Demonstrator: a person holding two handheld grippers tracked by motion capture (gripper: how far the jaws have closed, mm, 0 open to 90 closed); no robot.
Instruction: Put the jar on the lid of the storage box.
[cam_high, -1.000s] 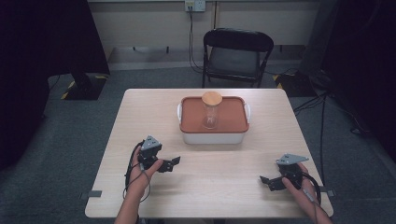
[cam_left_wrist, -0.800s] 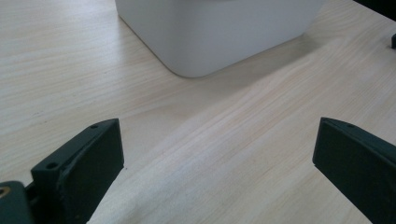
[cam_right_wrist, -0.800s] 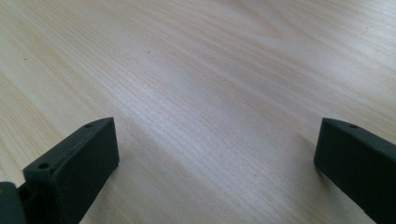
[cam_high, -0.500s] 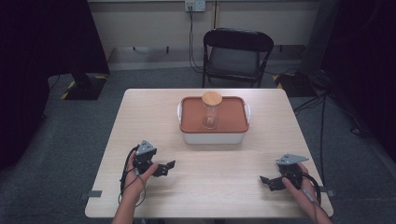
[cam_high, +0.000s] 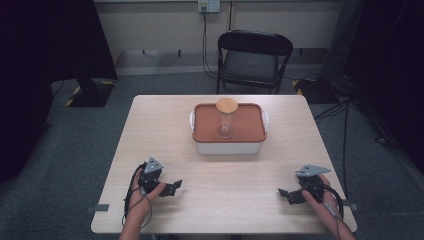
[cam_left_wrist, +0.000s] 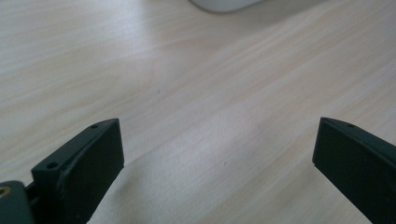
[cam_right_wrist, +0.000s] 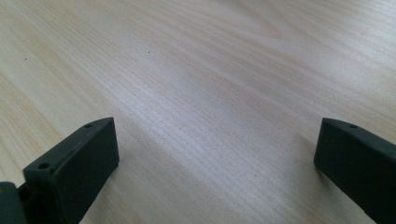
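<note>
Glass jar (cam_high: 225, 120) on box (cam_high: 229, 131): likely light, slick, breakable; best gripped mid-body. Left hand-held gripper (cam_high: 171, 188) and right hand-held gripper (cam_high: 286, 195) wide apart, empty, on table (cam_high: 215, 200).

The table (cam_high: 165, 125) is pale wood with fine, straight grain lines. At its middle, the box (cam_high: 228, 148) has white walls and white handles under an orange-brown lid (cam_high: 250, 125). On that lid stands a clear glass jar (cam_high: 225, 124) with a light tan wooden cap. Near the table's front edge, the left gripper (cam_high: 174, 187) and right gripper (cam_high: 284, 194) are black, each topped by a grey plate. Behind the table, the chair (cam_high: 254, 57) is black, and the floor (cam_high: 90, 130) is grey.
</note>
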